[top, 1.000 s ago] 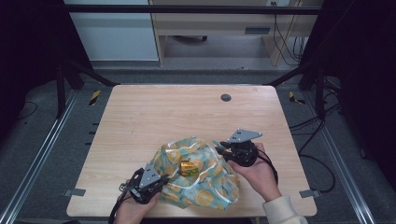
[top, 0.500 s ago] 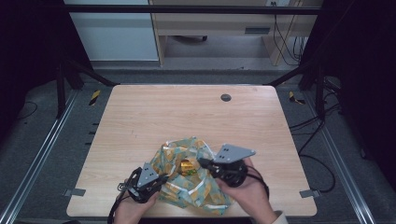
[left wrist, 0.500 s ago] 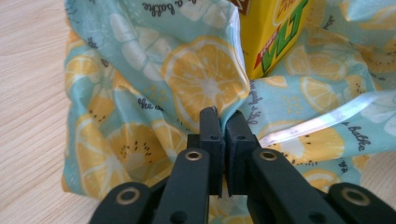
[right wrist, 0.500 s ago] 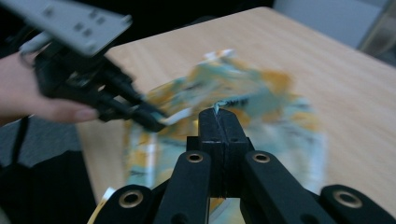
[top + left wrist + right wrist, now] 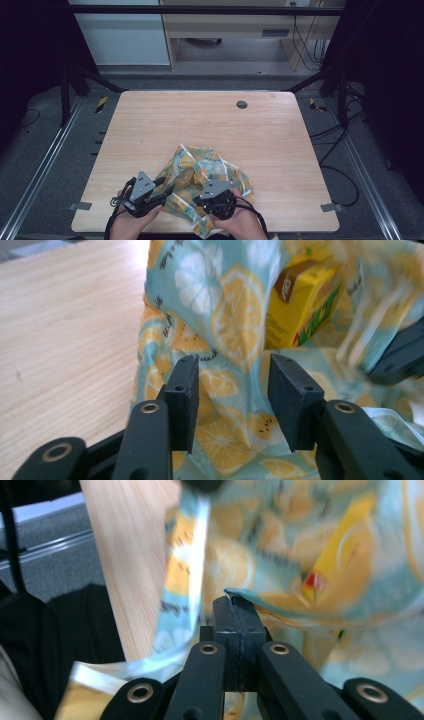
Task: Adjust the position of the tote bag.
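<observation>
From above, a crumpled lemon-print cloth bag (image 5: 200,172) lies low in the frame on the pale wooden table (image 5: 200,120), both grippers at it. In the left gripper view, the left gripper (image 5: 232,385) gapes over soft fabric; a stiff yellow carton (image 5: 305,300) sits upper right. In the right gripper view, the right gripper (image 5: 234,607) pinches a hem. Packing looks unfinished.

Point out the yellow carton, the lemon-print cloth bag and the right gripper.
yellow carton (image 5: 304,304): left gripper view, its front face.
lemon-print cloth bag (image 5: 202,167): high view, its crumpled top.
right gripper (image 5: 235,611): right gripper view, jaw tips closed on the bag's edge.
</observation>
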`<action>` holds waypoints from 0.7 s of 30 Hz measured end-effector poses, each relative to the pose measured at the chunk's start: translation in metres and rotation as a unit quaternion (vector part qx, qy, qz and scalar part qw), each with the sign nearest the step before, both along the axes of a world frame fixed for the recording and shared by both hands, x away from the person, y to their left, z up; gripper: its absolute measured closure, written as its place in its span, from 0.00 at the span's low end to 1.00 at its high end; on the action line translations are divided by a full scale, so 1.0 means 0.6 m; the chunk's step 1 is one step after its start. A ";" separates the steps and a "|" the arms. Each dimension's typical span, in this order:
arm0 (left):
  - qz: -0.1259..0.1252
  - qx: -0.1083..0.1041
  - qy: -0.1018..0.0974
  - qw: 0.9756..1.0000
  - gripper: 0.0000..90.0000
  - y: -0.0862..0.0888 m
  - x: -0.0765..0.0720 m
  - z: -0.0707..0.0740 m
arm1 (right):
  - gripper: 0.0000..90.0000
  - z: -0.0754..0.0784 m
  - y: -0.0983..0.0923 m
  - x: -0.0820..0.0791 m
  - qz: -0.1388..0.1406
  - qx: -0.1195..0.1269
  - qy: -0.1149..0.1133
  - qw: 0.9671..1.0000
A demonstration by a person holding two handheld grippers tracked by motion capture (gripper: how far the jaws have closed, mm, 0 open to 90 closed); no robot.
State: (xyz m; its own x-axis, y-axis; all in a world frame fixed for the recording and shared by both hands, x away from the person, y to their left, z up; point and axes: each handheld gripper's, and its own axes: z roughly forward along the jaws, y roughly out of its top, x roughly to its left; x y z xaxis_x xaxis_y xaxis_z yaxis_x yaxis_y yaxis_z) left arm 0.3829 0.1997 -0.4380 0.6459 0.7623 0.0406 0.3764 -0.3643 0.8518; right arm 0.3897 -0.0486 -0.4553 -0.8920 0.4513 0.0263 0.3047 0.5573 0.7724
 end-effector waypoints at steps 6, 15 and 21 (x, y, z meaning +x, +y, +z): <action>-0.010 -0.005 -0.022 1.000 0.53 -0.015 -0.009 0.034 | 1.00 -0.026 -0.004 0.006 -0.005 -0.015 0.012 1.000; -0.033 0.035 -0.028 0.998 0.78 -0.057 0.035 0.041 | 1.00 -0.027 -0.010 0.010 -0.018 -0.013 0.010 1.000; -0.027 0.019 -0.008 0.999 0.99 -0.027 0.030 0.015 | 0.98 -0.019 -0.023 0.010 -0.025 -0.004 0.004 1.000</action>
